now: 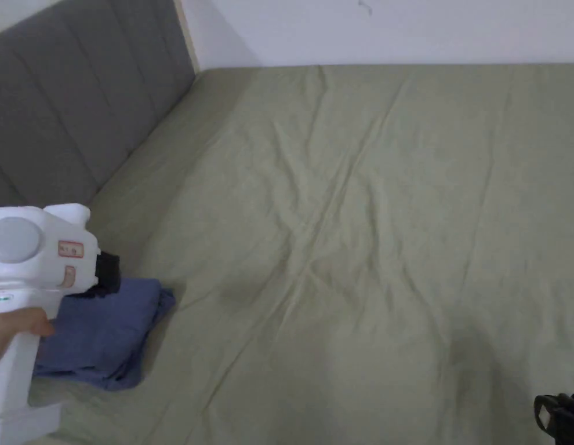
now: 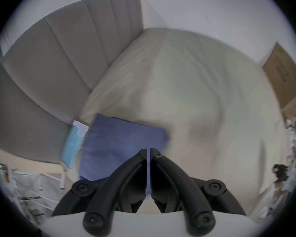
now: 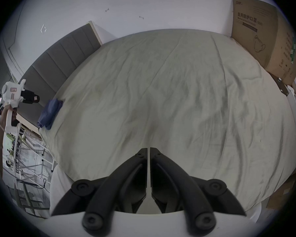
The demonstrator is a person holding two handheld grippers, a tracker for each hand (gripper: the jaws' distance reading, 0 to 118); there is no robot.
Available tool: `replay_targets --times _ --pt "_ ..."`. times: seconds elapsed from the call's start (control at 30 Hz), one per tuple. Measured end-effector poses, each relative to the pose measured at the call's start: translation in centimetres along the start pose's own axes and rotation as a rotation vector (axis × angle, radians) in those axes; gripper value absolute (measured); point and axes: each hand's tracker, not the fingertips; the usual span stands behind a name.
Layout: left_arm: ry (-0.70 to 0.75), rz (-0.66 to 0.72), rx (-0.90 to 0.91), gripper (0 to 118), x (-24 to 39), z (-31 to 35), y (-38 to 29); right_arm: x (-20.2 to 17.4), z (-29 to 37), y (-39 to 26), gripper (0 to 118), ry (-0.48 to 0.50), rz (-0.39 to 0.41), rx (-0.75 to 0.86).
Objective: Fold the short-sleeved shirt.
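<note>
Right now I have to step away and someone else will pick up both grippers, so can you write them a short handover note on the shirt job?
Left gripper: jaws together, holding nothing, raised above the blue shirt.
Right gripper: jaws together, holding nothing, over the bare green bed sheet.
Shirt: lies as a compact bundle at the sheet's edge, close to the grey headboard; in the head view it sits just below the left gripper.
Done: the shirt looks folded and set aside, though its edges are somewhat uneven.
Left: probably nothing beyond tidying the loose edge, if a neater fold is wanted.
</note>
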Motion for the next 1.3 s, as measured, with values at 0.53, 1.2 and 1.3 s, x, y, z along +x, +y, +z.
replay_targets --times 0.53,1.2,1.3 --pt "-0.004 -0.235 0.551 0 24.1 13.0 -11.9 0.8 13.2 -0.4 4 -0.114 0.048 0.549" --pt "-0.058 -0.197 0.931 0 31.6 19.5 -17.1 -2.4 20.3 0.0 4 -0.288 0.056 0.831" --pt "-0.039 -0.174 0.956 0 31.4 19.8 -17.2 -2.5 20.3 0.0 4 -0.293 0.051 0.833"
